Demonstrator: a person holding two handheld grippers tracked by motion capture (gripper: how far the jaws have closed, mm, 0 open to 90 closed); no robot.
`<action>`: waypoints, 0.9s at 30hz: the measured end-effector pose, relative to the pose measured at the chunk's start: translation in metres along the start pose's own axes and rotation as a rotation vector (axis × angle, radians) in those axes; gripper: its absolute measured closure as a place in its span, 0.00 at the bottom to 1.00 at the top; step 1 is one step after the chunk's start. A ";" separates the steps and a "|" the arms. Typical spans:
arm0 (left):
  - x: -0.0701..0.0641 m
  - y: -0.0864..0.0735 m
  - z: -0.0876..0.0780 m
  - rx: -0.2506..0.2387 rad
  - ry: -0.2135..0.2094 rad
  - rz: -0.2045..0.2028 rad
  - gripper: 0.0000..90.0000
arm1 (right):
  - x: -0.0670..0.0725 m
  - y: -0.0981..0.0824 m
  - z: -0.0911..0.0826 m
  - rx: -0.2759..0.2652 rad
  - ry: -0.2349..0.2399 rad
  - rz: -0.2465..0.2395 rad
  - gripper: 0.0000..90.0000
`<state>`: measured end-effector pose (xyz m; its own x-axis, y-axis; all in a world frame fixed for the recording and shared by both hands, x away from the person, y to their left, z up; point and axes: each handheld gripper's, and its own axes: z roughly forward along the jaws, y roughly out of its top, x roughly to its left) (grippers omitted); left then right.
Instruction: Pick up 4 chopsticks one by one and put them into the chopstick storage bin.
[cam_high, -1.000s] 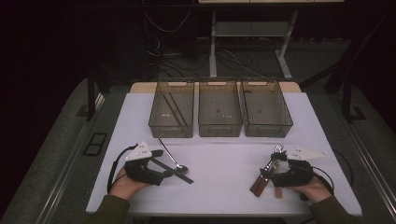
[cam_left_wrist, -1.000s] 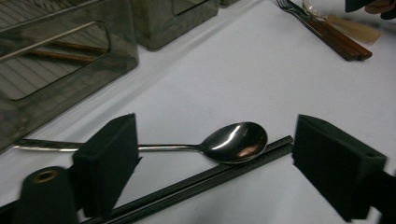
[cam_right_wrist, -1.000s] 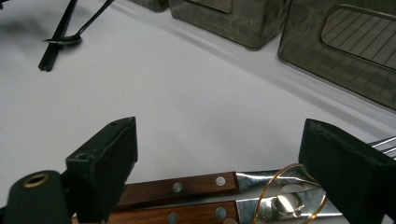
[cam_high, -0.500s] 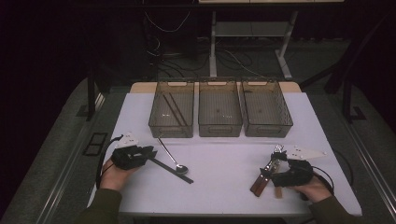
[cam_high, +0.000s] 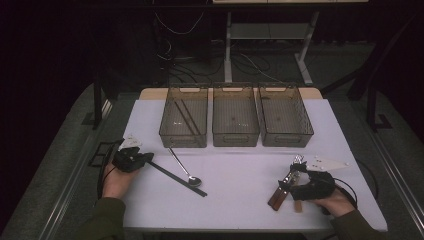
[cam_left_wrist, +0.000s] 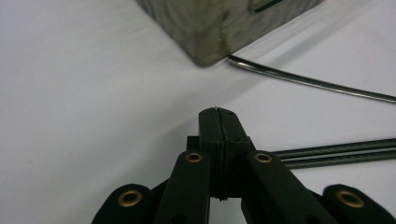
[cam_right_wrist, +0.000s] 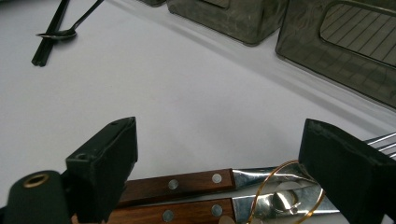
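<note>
Cutlery sorting at the table, chopsticks not yet gripped

The left gripper (cam_left_wrist: 218, 116) has just been closed on nothing beside the black chopsticks (cam_high: 177, 176); it should be reopened and centred over both sticks. The right gripper (cam_right_wrist: 219, 158) is held wide above the wooden-handled cutlery (cam_right_wrist: 182, 196).

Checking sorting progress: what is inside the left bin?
The left bin holds a pair of dark chopsticks lying lengthwise. Its near end is hidden behind the tinted front wall.

Three grey bins (cam_high: 235, 120) (one holding chopsticks) on white table (cam_high: 240, 165).
</note>
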<state>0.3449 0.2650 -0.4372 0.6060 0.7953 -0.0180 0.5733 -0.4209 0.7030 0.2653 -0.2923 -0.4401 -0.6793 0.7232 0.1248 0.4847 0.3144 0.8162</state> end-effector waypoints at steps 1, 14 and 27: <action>0.001 0.000 0.001 0.003 0.001 -0.002 0.99 | 0.000 0.000 0.000 0.001 -0.001 0.000 0.13; 0.002 -0.002 0.002 0.031 -0.009 -0.013 0.99 | 0.000 0.000 -0.001 0.000 -0.007 0.004 0.13; -0.001 -0.005 -0.002 0.053 -0.034 -0.022 0.99 | 0.000 -0.001 -0.001 0.000 -0.011 0.002 0.13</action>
<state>0.3403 0.2676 -0.4398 0.6110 0.7895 -0.0574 0.6141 -0.4269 0.6638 0.2645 -0.2936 -0.4400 -0.6722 0.7305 0.1207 0.4860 0.3124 0.8162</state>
